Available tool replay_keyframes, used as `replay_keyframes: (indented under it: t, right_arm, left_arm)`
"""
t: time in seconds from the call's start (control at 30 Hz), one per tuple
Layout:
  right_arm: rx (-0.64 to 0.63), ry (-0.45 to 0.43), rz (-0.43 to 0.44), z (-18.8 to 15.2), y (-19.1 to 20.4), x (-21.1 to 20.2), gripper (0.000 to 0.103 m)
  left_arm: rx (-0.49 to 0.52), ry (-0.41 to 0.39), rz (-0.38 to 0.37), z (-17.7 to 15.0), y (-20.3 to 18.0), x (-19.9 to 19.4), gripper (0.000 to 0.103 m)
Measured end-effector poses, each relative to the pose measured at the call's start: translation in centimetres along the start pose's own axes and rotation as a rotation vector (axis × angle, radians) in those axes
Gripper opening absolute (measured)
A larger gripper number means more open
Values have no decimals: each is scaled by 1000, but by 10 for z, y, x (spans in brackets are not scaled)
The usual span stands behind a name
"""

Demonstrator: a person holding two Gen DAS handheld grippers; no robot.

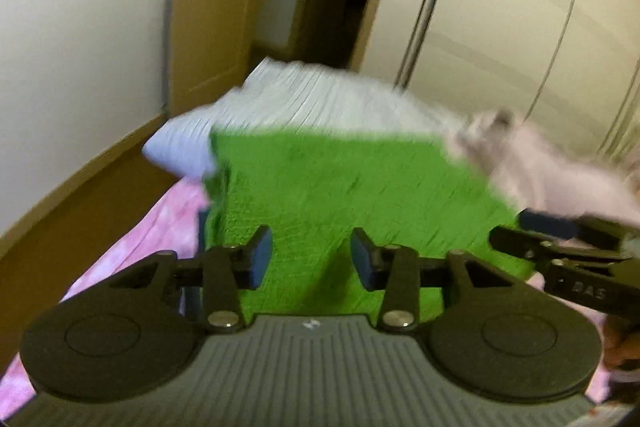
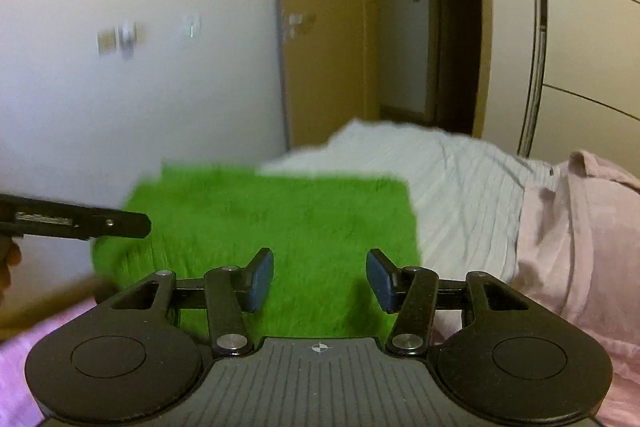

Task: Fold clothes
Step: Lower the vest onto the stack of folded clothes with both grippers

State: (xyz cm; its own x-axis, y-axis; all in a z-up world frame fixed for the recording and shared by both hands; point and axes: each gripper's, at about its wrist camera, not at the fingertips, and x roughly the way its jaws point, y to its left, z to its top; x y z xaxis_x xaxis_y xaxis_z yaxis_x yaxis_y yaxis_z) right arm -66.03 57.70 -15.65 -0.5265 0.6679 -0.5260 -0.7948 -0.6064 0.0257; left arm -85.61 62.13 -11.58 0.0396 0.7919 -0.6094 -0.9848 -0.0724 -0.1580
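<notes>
Though blurred, green garment [image 2: 260, 227] flat.

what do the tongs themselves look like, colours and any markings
Both the left tongs and right tongs are matte black linkages with silver rivets, round black discs either side and a ribbed grey base. The fingers carry dark blue pads. Each base bears a small white mark.

Bright green cloth [image 2: 272, 223], white striped bedding [image 2: 460, 179], pale pink garment [image 2: 580, 227]
</notes>
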Motion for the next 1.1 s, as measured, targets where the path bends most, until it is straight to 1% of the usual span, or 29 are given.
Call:
replay_keyframes:
  t: [0.07, 0.13, 0.23, 0.3, 0.43, 0.57, 0.63, 0.67, 0.73, 0.77, 0.8, 0.83, 0.9, 0.93, 1.0, 1.07, 1.1]
  right_arm:
    - [-46, 12, -25, -18, 5, 15, 49]
    - [-65, 22, -28, -31, 5, 25, 49]
    - [-104, 11, -38, -43, 6, 27, 49]
    - [-78, 20, -30, -43, 3, 27, 49]
    - [-69, 55, -35, -36, 7, 23, 50]
    - [-21, 91, -22, -19, 4, 17, 50]
    - [36, 76, -16, -7, 0, 4, 51]
    - [71, 58, -7, -3, -2, -4, 51]
    - [140, 34, -1, 5, -4, -22, 55]
    - [156, 35, -3, 9, -3, -30, 56]
    - [171, 35, -4, 12, -2, -39, 60]
    - [184, 35, 0, 14, -1, -48, 64]
    - [192, 41, 3, 17, 3, -65, 68]
    - [191, 43, 0, 18, 5, -75, 69]
    - [187, 43, -1, 18, 10, -93, 70]
    - [187, 46, 4, 16, 15, -111, 71]
    - [191, 52, 8, 15, 17, -119, 72]
  left_arm:
    - [68, 11, 46, -12, -6, 9, 36]
    - [117, 7, 59, -20, -9, 15, 36]
    - [129, 1, 55, -23, -11, 17, 37]
    - [116, 3, 50, -22, -9, 18, 37]
    - [62, 16, 54, -19, -4, 24, 37]
    - [30, 36, 61, -9, -9, 15, 36]
    - [16, 45, 69, -2, -13, 5, 36]
    - [10, 54, 74, 1, -14, 0, 38]
    - [-10, 80, 80, 7, -17, -14, 39]
    - [-20, 84, 75, 9, -18, -23, 42]
    - [-27, 85, 74, 10, -19, -31, 49]
    - [-32, 88, 79, 11, -20, -41, 52]
    - [-35, 84, 82, 11, -25, -61, 59]
    - [-36, 83, 82, 11, -26, -72, 60]
    - [-41, 85, 78, 9, -29, -93, 67]
    - [-43, 85, 76, 6, -33, -111, 68]
    - [-38, 89, 77, 4, -36, -120, 72]
